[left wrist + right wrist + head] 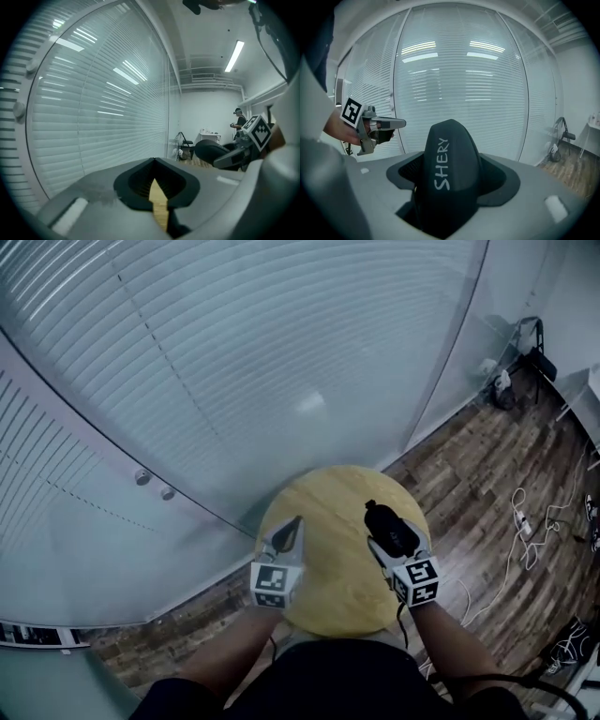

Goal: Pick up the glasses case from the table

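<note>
Two grippers, ours, above round wooden table [337,563]. Right gripper [382,529] squeezes black glasses case [447,173] tight between jaws so it won't drop; case looks lifted off table. Left gripper [292,526] closed, empty, beside it, out of way.

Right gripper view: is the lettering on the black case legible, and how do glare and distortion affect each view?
Right gripper view: sharp, white lettering on the black oval glasses case legible; ceiling lights streak the glass wall with white blinds. Left gripper view: fisheye bows the blinds, corners vignetted. Head view: even light, glare on the glass beyond the round wooden table.
</note>
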A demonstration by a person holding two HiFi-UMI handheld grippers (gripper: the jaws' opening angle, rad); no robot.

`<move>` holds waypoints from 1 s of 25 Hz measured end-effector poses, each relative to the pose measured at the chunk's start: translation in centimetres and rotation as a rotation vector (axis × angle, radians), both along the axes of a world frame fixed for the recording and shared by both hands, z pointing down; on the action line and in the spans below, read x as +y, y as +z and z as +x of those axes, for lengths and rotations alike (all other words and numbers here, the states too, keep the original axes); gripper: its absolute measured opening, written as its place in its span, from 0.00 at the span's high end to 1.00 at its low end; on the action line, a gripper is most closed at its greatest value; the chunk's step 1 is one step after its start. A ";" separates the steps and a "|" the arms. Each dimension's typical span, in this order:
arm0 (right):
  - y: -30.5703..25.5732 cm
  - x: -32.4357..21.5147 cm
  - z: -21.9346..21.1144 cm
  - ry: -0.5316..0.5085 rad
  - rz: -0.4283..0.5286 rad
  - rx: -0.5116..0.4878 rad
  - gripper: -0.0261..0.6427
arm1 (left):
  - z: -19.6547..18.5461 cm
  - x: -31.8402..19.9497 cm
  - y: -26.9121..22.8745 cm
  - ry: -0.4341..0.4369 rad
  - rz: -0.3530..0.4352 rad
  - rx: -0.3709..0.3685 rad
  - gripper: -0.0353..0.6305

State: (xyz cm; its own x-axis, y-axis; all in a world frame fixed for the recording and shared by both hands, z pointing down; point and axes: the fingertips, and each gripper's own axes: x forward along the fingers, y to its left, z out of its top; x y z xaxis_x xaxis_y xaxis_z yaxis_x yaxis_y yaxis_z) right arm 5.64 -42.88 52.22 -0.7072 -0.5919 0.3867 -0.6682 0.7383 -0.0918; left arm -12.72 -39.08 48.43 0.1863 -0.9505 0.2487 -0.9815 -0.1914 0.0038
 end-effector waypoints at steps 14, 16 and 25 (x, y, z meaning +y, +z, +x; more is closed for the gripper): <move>-7.9 0.8 -0.2 0.017 0.125 -0.111 0.42 | 0.5 0.5 -4.0 0.027 0.061 -0.049 0.94; -8.5 0.5 0.2 0.032 0.129 -0.117 0.42 | 1.0 0.4 -4.1 0.040 0.064 -0.052 0.94; -8.9 -0.7 0.6 0.042 0.139 -0.130 0.42 | 1.6 -0.8 -5.0 0.055 0.084 -0.065 0.94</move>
